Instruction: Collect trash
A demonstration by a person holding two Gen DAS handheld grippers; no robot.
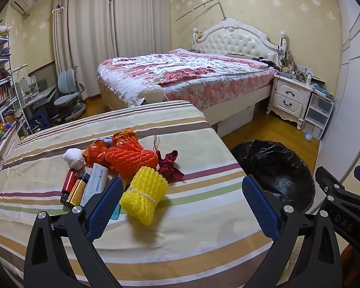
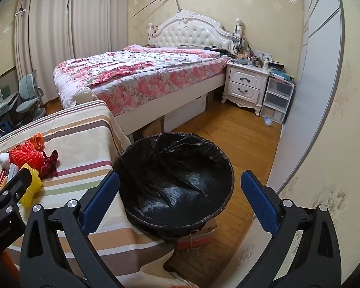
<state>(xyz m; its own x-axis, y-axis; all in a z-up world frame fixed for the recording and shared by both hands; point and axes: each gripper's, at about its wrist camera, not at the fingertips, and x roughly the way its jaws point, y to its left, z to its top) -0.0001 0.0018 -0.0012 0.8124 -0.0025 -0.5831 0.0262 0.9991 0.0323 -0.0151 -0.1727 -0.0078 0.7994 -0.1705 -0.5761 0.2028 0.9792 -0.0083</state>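
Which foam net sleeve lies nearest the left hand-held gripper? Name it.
The yellow foam net, tied with string, lies right by the fingers of the open left hand-held gripper. The orange foam net sits farther back in the pile.

Floral bed, nightstand, curtains.

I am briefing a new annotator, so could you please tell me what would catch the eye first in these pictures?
First, the bright trash pile on the striped cover: a yellow foam net nearest, an orange net behind it. Next, the black-lined bin on the floor, right of the cover. Both tongs, left and right, are open and empty.
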